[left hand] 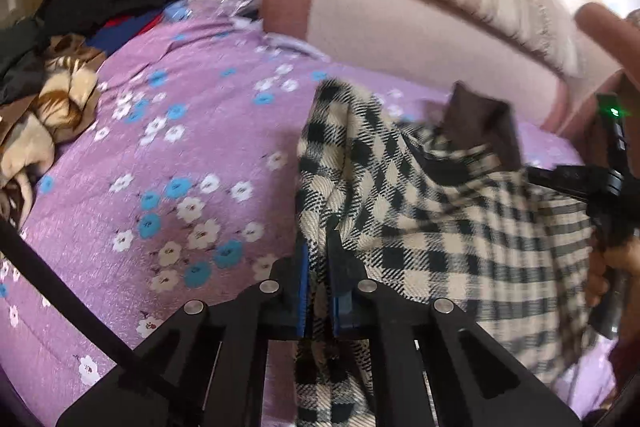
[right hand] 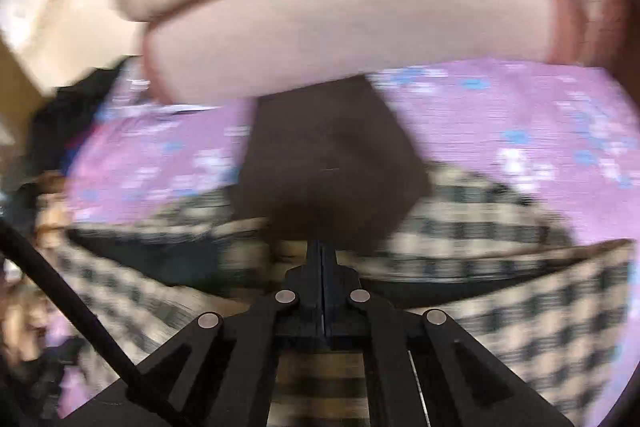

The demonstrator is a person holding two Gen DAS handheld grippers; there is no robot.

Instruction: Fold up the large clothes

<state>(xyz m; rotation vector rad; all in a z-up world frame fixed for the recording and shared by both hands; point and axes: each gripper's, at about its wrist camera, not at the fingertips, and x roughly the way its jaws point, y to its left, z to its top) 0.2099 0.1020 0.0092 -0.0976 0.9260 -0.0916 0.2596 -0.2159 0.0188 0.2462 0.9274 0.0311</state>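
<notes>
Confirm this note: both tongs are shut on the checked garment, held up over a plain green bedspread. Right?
Not quite. Both the left tongs and right tongs grip the checked garment, but the bedspread is purple with flowers, as the left wrist view shows.

We find no legible text, label, brand, number or sign in either wrist view. The right wrist view is too motion-blurred to resolve any print.
</notes>
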